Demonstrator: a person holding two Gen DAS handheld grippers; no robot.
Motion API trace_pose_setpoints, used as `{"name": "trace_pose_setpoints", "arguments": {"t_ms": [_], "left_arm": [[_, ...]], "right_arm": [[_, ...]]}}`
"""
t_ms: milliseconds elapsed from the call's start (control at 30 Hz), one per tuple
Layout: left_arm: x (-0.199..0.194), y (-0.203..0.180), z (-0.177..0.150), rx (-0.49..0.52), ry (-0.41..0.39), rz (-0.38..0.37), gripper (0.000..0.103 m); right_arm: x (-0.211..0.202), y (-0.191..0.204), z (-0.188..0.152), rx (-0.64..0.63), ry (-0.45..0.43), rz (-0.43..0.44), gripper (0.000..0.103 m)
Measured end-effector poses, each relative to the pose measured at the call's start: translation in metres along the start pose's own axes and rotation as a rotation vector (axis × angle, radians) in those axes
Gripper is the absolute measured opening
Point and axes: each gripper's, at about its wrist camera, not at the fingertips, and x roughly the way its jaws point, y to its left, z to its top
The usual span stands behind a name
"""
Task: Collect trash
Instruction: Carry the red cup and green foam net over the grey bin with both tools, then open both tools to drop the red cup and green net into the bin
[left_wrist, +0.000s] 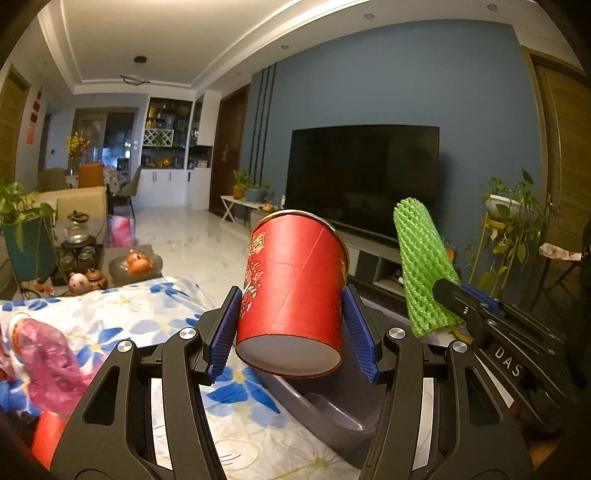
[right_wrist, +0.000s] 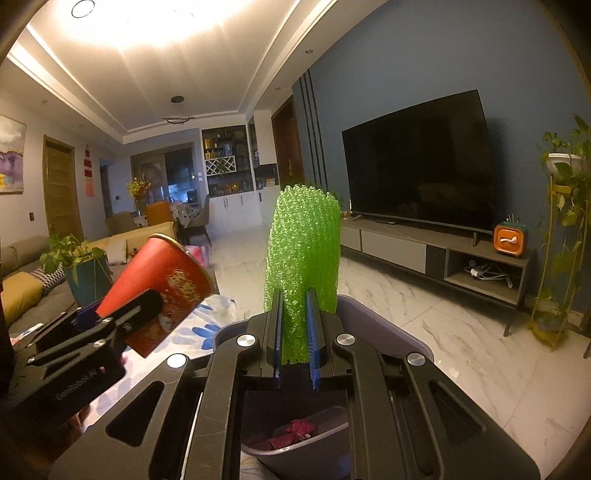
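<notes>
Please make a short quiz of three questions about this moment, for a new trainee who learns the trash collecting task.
1. True or false: the left gripper is shut on the red paper cup.
2. What does the right gripper hold? A) green foam net B) a glass bottle C) nothing
3. Fill in: below both grippers stands a grey ____, with some dark red scraps already inside.

Key: 1 true; 2 A; 3 bin.
</notes>
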Motion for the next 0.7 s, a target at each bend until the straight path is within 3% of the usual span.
{"name": "trace_pose_setpoints", "arguments": {"t_ms": [700], "left_arm": [[0.05,-0.017,-0.013,0.006,0.052,-0.036,0.055]], "right_arm": [[0.023,-0.008,-0.004,0.015,0.02,-0.003,0.017]]}}
